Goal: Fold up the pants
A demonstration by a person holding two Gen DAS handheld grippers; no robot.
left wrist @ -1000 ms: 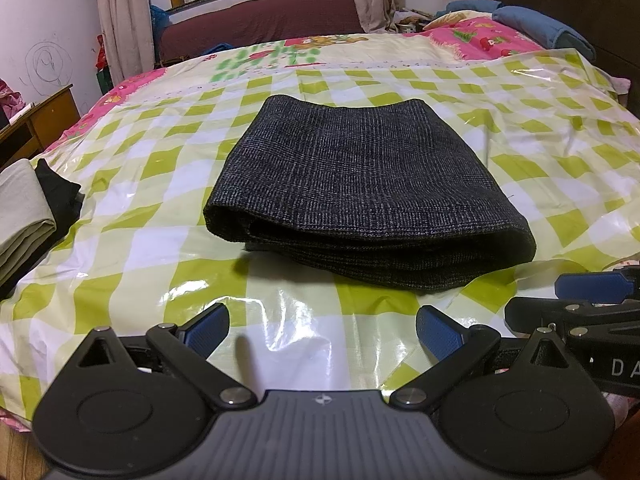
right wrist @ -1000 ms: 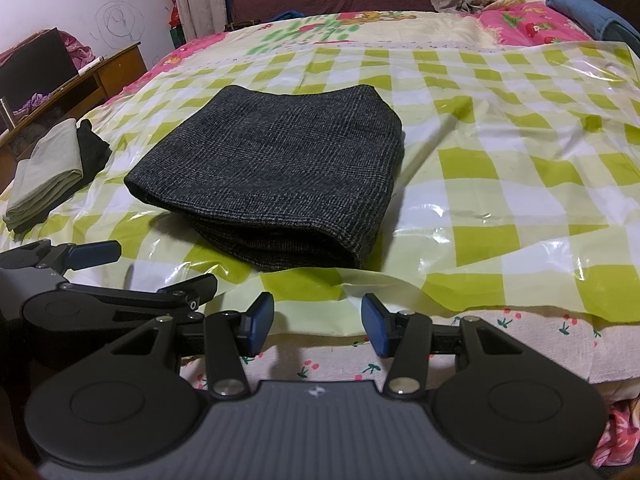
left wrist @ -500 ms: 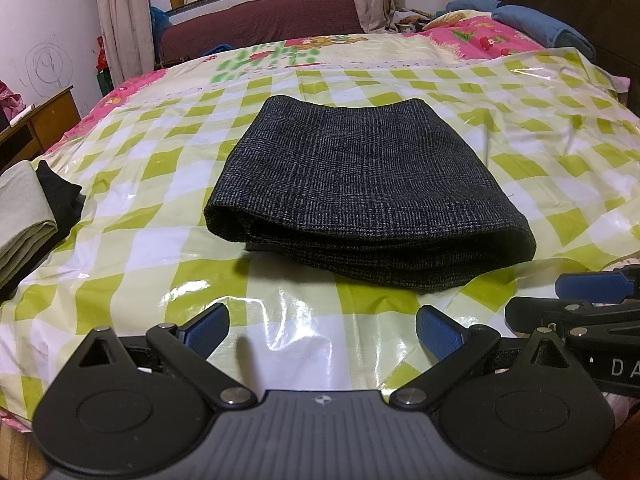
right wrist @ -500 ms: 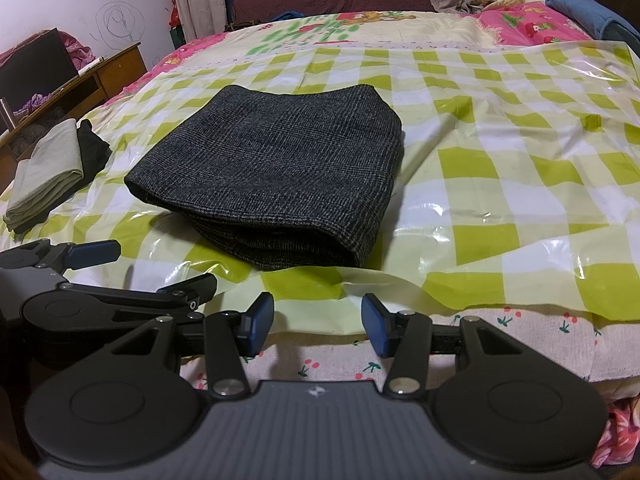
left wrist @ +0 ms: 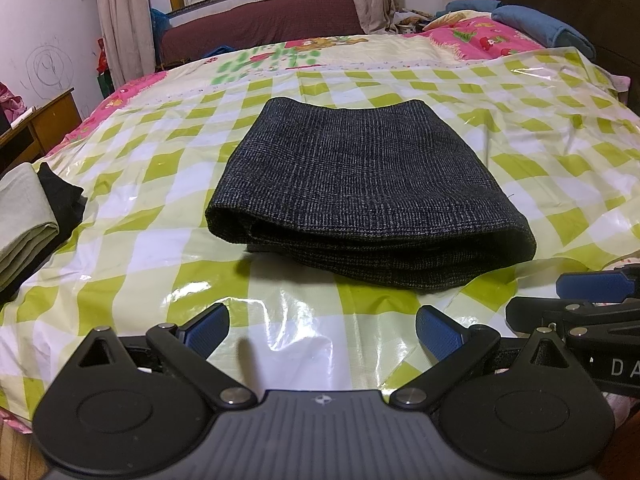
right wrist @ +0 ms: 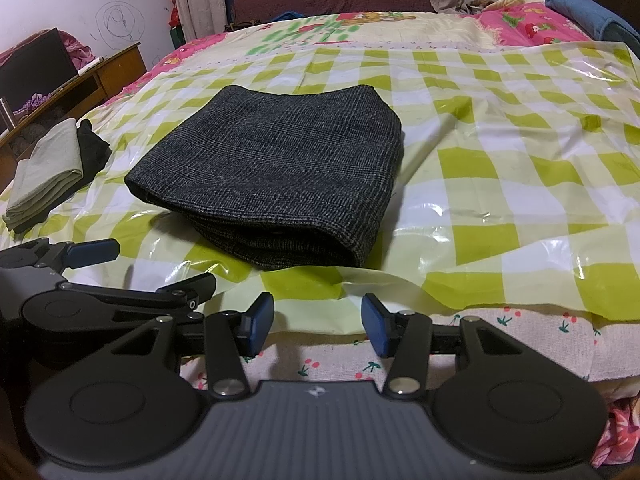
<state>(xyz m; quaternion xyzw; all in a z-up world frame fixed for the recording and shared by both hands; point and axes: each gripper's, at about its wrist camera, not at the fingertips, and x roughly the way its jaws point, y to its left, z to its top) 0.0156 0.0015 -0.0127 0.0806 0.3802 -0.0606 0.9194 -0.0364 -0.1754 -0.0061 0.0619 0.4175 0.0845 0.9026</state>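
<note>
Dark grey plaid pants [left wrist: 360,184] lie folded into a compact stack on the green-and-white checked plastic sheet [left wrist: 152,256] on the bed; they also show in the right wrist view [right wrist: 276,176]. My left gripper [left wrist: 322,330] is open and empty, held near the bed's front edge, short of the pants. My right gripper [right wrist: 318,322] is open and empty, over the bed's front edge, to the right of the left one. Each gripper shows at the side of the other's view.
A folded beige garment [right wrist: 44,176] on a black one [right wrist: 94,146] lies at the bed's left edge. A wooden desk [right wrist: 100,76] stands left of the bed. Pillows and a blue blanket [left wrist: 536,28] lie at the far right. Checked sheet [right wrist: 520,184] stretches right of the pants.
</note>
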